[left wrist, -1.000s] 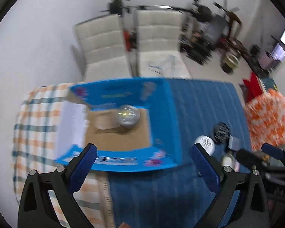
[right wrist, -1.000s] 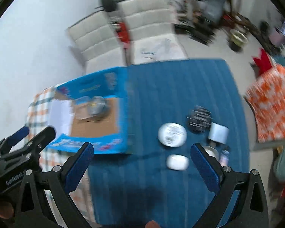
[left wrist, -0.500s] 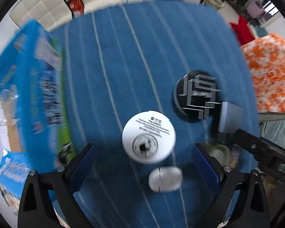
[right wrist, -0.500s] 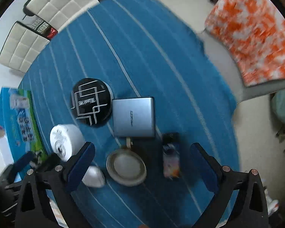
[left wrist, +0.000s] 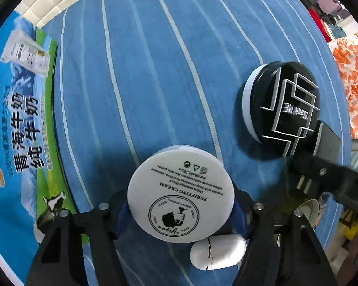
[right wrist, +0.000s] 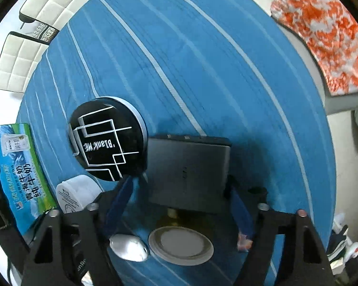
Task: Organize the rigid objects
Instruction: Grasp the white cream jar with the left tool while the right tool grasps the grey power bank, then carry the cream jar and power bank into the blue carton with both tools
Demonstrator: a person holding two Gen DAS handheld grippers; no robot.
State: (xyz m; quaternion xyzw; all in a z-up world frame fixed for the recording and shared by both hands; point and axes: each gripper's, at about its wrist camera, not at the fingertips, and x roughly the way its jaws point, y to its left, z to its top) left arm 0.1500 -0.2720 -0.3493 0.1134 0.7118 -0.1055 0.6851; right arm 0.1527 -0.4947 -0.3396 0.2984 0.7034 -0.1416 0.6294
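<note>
A blue striped cloth (left wrist: 179, 59) fills the left wrist view; the left gripper (left wrist: 181, 205) brackets the white cream jar (left wrist: 181, 196), seemingly pinching it; lift it straight, clearing the white case (left wrist: 218, 251); the milk carton box (left wrist: 19, 119) shows only its outside. Right wrist view: the right gripper (right wrist: 179, 205) straddles the grey flat box (right wrist: 187, 166), jaws seemingly touching; squeeze squarely, avoiding the black round tin (right wrist: 107, 138).

A blue striped cloth (right wrist: 202, 54) is covering the bench, carrying a white cream jar (left wrist: 181, 197), black round tin (right wrist: 107, 140), grey metal box (right wrist: 188, 166), white earbud case (left wrist: 218, 251) and milk carton box (left wrist: 19, 124).

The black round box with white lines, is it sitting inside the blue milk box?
No, the black round box lies on the blue striped cloth, apart from the milk box.
</note>
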